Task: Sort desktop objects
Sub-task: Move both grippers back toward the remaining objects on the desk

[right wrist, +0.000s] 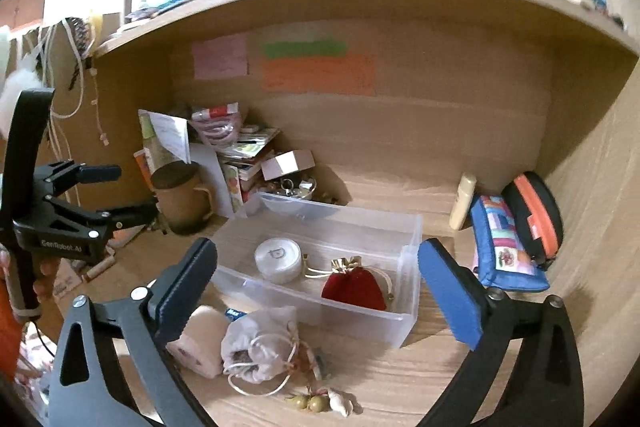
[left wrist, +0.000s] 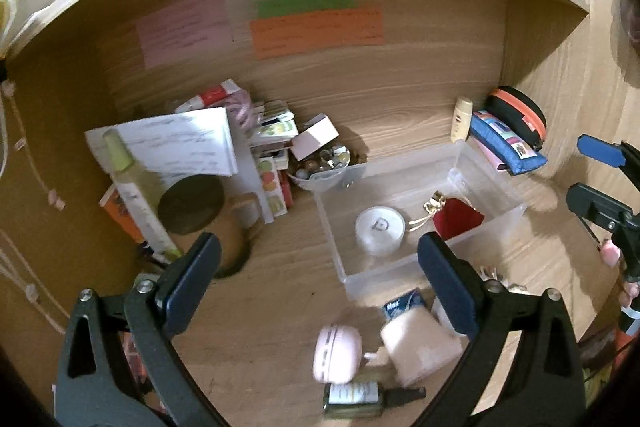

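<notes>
A clear plastic bin stands on the wooden desk and holds a white round case and a red pouch. My left gripper is open and empty, above the desk just left of the bin. My right gripper is open and empty, over the bin's near side. In front of the bin lie a white drawstring pouch, a pink roll, a pink round device, a small dark bottle and olive beads.
A brown lidded mug, papers, books and a bowl of trinkets crowd the back left. A cream tube, blue pencil case and black-orange case stand at the right wall. A shelf hangs overhead.
</notes>
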Motion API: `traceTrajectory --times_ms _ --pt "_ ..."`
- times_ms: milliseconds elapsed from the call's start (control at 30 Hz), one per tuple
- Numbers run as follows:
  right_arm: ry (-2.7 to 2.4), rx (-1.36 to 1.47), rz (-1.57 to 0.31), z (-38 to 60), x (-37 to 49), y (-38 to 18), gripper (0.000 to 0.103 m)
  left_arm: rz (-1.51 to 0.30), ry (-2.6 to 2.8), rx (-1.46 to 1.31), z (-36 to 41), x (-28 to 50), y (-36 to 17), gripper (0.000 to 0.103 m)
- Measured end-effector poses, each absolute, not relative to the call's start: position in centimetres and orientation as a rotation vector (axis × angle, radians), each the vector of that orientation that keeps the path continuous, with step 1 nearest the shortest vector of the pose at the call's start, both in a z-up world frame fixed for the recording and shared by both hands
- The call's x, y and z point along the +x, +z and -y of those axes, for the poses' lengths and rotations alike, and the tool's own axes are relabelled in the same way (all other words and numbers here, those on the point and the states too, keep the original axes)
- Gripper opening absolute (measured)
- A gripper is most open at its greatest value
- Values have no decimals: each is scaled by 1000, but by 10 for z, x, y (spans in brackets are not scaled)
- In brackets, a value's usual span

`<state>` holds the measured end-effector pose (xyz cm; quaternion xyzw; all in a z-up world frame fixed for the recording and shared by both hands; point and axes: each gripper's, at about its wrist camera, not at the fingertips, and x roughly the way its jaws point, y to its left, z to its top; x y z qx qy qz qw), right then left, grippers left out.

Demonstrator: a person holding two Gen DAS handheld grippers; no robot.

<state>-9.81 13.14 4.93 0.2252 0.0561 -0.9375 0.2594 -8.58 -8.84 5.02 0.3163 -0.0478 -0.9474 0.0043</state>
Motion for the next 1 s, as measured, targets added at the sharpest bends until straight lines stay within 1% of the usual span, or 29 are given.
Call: traceTrajectory --times_ms 267,500,833,1000 --pt "-2565 588 -203 -126 -68 42 103 162 -2951 966 101 -51 34 101" --pt "-2561 670 -218 -122 -64 18 103 161 -2942 1042 104 -40 4 101" --pt "-2510 873 -236 -109 -76 -36 103 27 -2886 1223 117 -55 -47 101" --pt "-2476 921 -232 -105 -76 -59 103 -19 -2868 1284 120 -64 -68 101"
